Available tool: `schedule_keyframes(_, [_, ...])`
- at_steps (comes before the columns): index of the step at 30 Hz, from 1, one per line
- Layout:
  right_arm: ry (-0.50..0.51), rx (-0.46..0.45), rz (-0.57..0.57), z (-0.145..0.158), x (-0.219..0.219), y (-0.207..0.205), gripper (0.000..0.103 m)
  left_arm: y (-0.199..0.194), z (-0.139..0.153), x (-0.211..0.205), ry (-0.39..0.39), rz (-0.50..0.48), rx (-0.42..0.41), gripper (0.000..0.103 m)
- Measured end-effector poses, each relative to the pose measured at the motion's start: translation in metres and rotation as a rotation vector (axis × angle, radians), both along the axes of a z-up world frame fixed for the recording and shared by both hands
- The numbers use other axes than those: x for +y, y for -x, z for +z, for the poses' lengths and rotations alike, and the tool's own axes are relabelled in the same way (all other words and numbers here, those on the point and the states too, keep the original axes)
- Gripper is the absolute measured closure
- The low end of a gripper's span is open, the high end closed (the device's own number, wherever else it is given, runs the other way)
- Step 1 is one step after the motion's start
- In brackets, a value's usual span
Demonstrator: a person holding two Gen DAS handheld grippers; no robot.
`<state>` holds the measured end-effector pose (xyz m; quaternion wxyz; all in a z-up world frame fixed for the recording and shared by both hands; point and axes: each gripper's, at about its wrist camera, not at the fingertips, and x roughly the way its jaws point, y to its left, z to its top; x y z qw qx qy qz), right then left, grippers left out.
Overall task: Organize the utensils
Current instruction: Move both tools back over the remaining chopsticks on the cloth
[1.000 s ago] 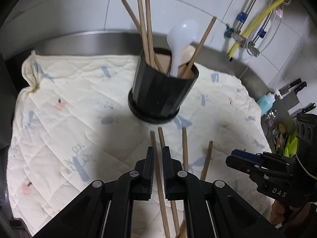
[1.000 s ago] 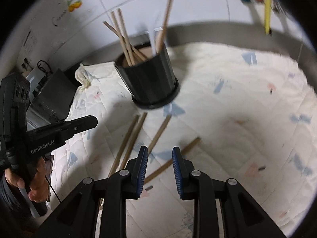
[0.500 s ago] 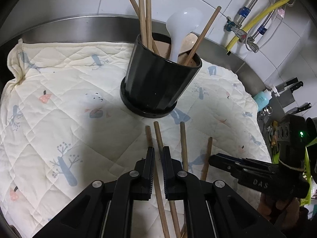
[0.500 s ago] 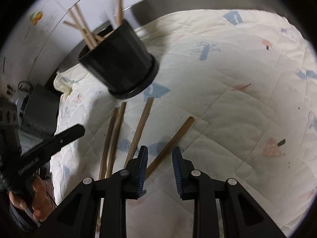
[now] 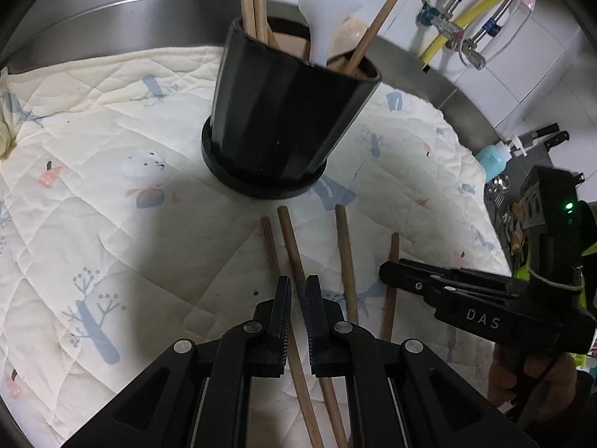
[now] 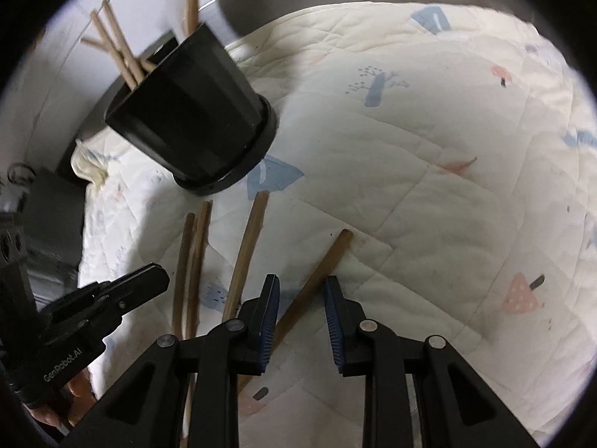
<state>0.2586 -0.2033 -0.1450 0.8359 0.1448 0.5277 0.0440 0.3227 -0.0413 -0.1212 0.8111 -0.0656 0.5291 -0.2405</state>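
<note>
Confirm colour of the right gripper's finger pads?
Blue pads on black fingers; clearest in the right wrist view.

Both wrist views angled steeply down, close; share black holder [image 5: 287,112] [image 6: 197,112], chopsticks.

Four wooden chopsticks [image 5: 345,257] lie loose on quilted mat [image 5: 93,186] just beside black holder [image 5: 283,119] (upright, near mat's far edge, w/ more chopsticks & white spoon [image 5: 332,3]).
</note>
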Motion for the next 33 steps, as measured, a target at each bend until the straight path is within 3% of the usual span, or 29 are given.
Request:
schedule_keyframes(6, [0.053,0.012,0.025,-0.002,0.001,-0.006,0.083,-0.003,-0.01,-0.002,-0.029,0.023,0.024,0.094])
schedule_keyframes(33, [0.087,0.012,0.052,-0.005,0.013,-0.014,0.086,-0.029,-0.022,-0.013,-0.08,0.048,0.114,0.093])
